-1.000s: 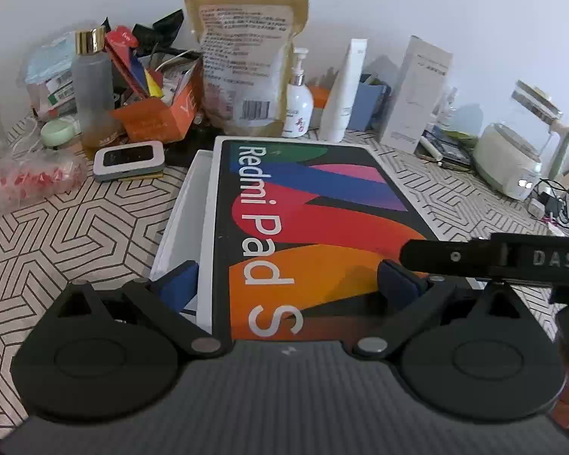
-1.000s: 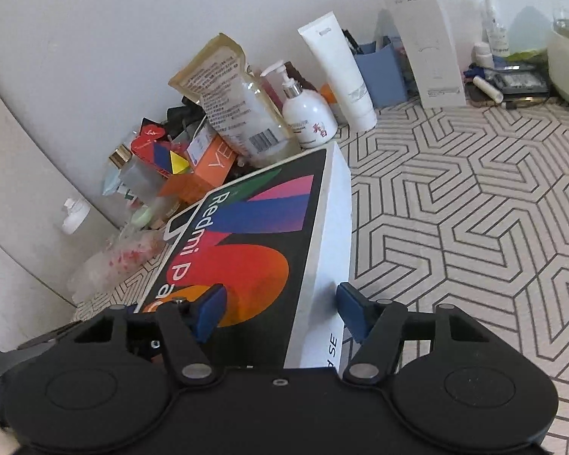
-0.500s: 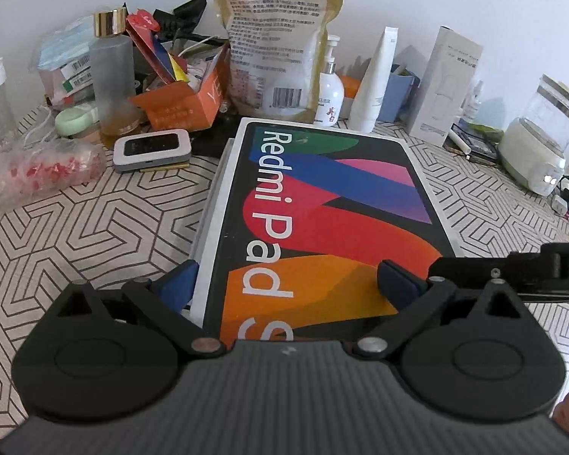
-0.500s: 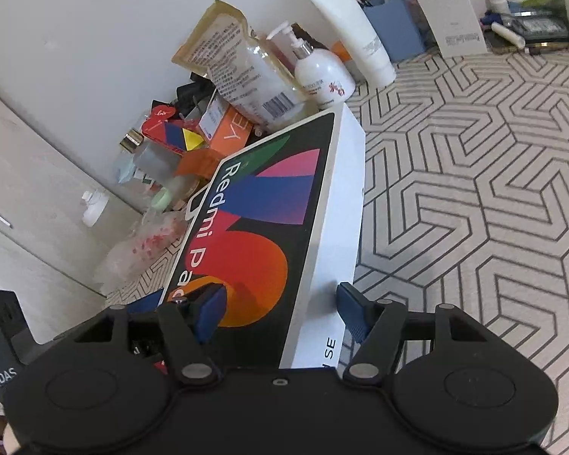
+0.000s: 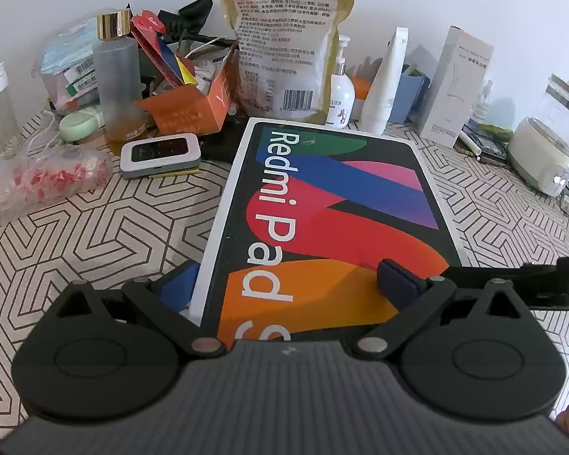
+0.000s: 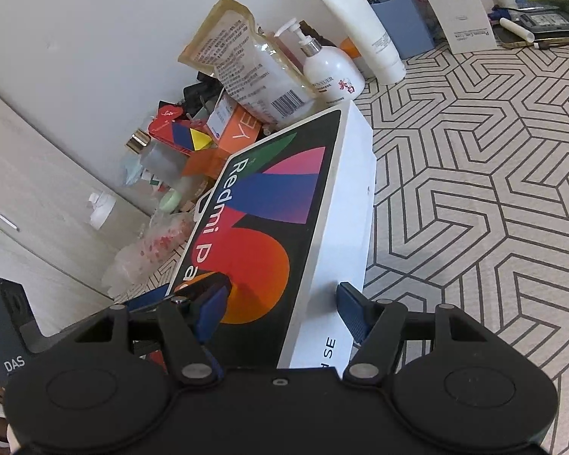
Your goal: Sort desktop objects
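A: Closest in, what does each claw have?

B: The left claw (image 5: 288, 284) straddles the near end of the tablet box (image 5: 322, 227). One blue ribbed pad sits against the white left side wall and the other on the glossy printed lid, so it grips the box. The right claw (image 6: 280, 299) does the same at the right edge, one pad on the lid's orange patch, the other against the plain white side wall.

A: And the box itself?

B: It is flat, rectangular cardboard, with a black lid bearing bright curved colour bands and white lettering. From the right wrist view it looks tilted, left edge higher; whether its far end touches the table (image 6: 493, 208) cannot be told. The table has a cream covering with a dark hexagonal line pattern.

A: How are the claws posed?

B: Both point forward along the box towards the wall, close together at the near end.

A: Further back?

B: A small rounded white device (image 5: 159, 153) lies left of the box, beside a crinkled clear bag (image 5: 41, 182). Beyond it stands a frosted bottle (image 5: 117, 87) with a gold cap, then an open orange carton (image 5: 193, 110), a tan printed pouch (image 5: 284, 45) leaning on the wall, a white pump bottle (image 6: 330, 68) and a white tube (image 6: 360, 22).
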